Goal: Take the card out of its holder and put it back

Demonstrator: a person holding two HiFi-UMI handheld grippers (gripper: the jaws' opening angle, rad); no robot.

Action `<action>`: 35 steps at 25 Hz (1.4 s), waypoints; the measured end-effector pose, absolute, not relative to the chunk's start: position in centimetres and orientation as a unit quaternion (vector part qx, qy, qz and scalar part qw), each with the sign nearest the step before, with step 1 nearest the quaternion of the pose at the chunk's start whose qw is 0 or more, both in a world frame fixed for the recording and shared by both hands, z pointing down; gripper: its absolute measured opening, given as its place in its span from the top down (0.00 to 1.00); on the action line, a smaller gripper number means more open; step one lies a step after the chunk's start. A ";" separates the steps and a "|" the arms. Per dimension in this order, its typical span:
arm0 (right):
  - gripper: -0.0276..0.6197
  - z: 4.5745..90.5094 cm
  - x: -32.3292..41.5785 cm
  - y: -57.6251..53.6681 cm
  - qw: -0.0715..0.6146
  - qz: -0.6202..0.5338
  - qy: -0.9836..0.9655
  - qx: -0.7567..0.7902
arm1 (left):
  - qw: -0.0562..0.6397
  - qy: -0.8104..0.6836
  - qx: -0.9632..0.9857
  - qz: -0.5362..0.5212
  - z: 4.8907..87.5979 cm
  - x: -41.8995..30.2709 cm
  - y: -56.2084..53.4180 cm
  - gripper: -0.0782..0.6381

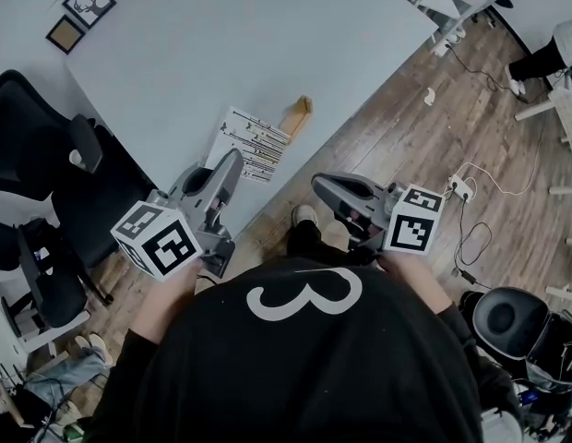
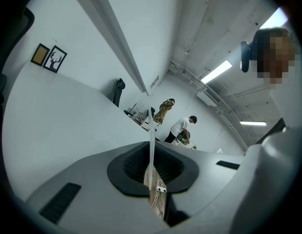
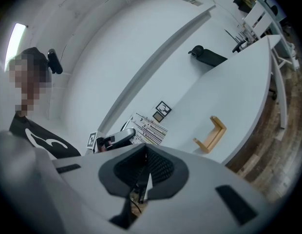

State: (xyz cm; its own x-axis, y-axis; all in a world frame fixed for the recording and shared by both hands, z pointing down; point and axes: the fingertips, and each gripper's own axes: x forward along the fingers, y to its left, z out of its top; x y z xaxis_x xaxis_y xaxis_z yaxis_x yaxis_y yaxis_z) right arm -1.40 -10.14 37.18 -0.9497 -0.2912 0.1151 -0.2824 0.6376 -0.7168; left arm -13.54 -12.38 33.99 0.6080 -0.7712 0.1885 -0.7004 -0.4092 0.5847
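Head view: the card (image 1: 252,143) lies flat near the white table's (image 1: 221,44) lower edge, with the wooden holder (image 1: 296,115) just beside it at upper right. The left gripper (image 1: 232,160) and right gripper (image 1: 321,185) hang below.

Left gripper view: its jaws are together, gripping nothing.

Right gripper view: its jaws are also together and empty. The card (image 3: 148,129) and holder (image 3: 211,134) sit mid-frame.

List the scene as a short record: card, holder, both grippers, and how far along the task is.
card: card lies flat on the table, out of its holder
holder: wooden holder stands empty beside the card
left gripper: left gripper shut, empty, raised at the table's near edge
right gripper: right gripper shut, empty, held off the table, by the person's body
stage: card not yet back in the holder
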 end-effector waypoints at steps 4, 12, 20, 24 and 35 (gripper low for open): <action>0.94 37.5 -2.3 -5.9 0.009 -0.380 0.911 -0.158 | 0.318 -0.425 0.846 -0.051 34.8 -14.2 -7.4 0.86; 0.94 36.5 -2.6 -4.7 0.006 -0.379 0.909 -0.172 | 0.338 -0.401 0.850 -0.053 34.9 -14.2 -5.5 0.86; 0.94 36.7 -2.7 -3.9 0.000 -0.383 0.905 -0.183 | 0.323 -0.394 0.859 -0.045 34.8 -14.1 -5.2 0.86; 0.94 36.8 -2.6 -3.8 -0.003 -0.383 0.905 -0.183 | 0.316 -0.402 0.859 -0.043 34.8 -14.1 -5.0 0.86; 0.94 36.2 -3.0 -3.6 -0.006 -0.382 0.909 -0.168 | 0.332 -0.408 0.849 -0.057 35.0 -13.9 -4.3 0.86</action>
